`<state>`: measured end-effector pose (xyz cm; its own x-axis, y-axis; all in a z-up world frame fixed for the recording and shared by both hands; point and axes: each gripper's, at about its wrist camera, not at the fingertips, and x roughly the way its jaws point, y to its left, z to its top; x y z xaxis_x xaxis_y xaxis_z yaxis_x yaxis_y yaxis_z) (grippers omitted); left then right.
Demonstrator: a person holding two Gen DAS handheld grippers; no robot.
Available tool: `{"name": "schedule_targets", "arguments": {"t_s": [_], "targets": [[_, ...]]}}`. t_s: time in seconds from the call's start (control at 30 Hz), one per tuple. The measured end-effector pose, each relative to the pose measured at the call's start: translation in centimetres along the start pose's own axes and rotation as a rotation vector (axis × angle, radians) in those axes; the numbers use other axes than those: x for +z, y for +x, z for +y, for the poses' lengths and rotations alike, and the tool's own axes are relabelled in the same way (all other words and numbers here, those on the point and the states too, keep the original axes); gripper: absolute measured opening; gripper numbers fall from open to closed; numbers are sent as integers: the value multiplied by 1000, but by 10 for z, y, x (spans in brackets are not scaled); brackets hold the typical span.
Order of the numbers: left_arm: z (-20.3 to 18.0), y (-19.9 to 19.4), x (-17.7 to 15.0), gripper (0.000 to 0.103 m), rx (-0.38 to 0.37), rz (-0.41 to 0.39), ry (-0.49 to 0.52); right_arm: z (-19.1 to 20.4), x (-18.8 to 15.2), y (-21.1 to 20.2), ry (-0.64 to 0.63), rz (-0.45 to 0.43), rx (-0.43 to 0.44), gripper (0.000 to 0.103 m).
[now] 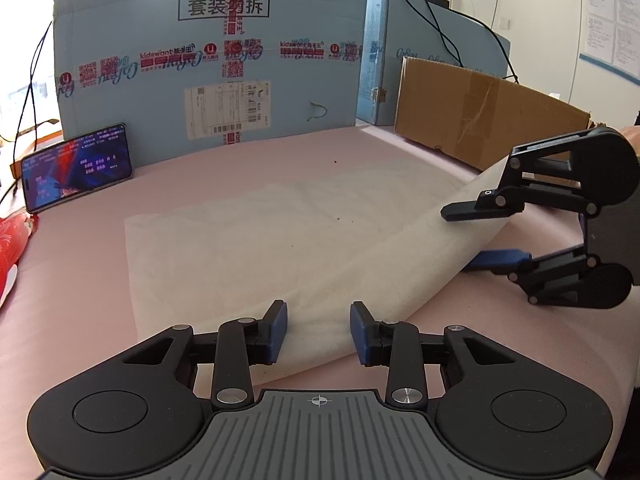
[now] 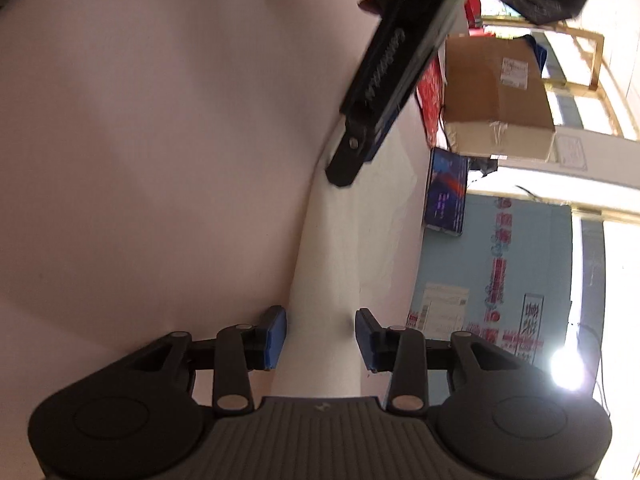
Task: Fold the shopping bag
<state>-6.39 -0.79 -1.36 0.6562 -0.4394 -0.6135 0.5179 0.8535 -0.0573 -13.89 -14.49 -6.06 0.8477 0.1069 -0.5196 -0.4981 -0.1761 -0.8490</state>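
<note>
Left wrist view shows a soft, cream-white fabric shopping bag (image 1: 256, 248) lying mostly flat on a desk covered in matte pink cloth (image 1: 80, 300), its right edge lifted into a rounded fold. The left hand-held gripper (image 1: 319, 330), black plastic with blue rubber pads, stands with its jaws apart over the bag's near edge; the cloth lies between the pads, which do not press on it. The right hand-held gripper (image 1: 464, 238) is turned on its side at the bag's raised right edge, one finger above the fabric and one below; whether the pads pinch it I cannot tell. Only this view shows the large pale-blue printed cardboard box (image 1: 208, 68), the brown corrugated cardboard box (image 1: 480, 120) and the lit smartphone (image 1: 76, 168) leaning against the blue box. Right wrist view, rolled sideways, shows instead the bag's fold (image 2: 332, 272) running as a smooth white ridge between that gripper's blue pads (image 2: 320, 338), a gap visible beside each pad, with the other gripper's finger at the ridge's far end.
</note>
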Motion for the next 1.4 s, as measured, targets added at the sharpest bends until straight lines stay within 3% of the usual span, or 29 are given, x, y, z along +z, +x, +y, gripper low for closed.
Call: {"name": "schedule_targets", "arguments": {"t_s": [0.03,0.07,0.1,0.17,0.27,0.37,0.57,0.67,0.7,0.73,0.8,0.87,0.93,1.03,1.13,1.27,1.4], "targets": [[0,0,0,34,-2,-1,4,0,-4,3,12,16,12,27],[0,-1,1,37,-4,-3,8,-1,-8,4,41,17,28,17],[-3,-3,1,47,-9,-12,25,-3,-12,4,75,14,46,12],[-10,-8,4,51,-29,-36,84,-6,-19,6,144,9,83,10],[-21,-9,13,52,-43,-25,199,-14,-27,5,264,-19,124,9],[-27,2,17,52,-31,36,314,-26,-41,4,419,-57,164,9],[-23,12,24,52,-50,85,399,-44,-71,1,703,-113,220,9],[-22,14,26,51,-76,104,439,-51,-80,1,774,-136,229,9],[-18,14,27,45,-98,120,426,-54,-82,1,794,-145,238,9],[-14,13,28,29,-122,139,408,-57,-84,0,810,-152,248,9],[-6,8,27,21,-179,173,384,-60,-88,-5,852,-164,295,9],[3,-4,24,21,-289,187,357,-62,-91,-10,898,-178,369,9],[22,-8,18,21,-429,201,264,-66,-93,-16,944,-212,442,10],[59,1,8,21,-555,202,28,-75,-107,-14,1080,-285,578,11],[80,5,1,21,-574,187,-115,-74,-124,4,1176,-236,636,13],[93,3,-9,22,-564,161,-227,-70,-160,21,1384,-172,733,24],[105,-3,-18,22,-522,128,-333,-59,-178,23,1517,-120,742,32]]}}
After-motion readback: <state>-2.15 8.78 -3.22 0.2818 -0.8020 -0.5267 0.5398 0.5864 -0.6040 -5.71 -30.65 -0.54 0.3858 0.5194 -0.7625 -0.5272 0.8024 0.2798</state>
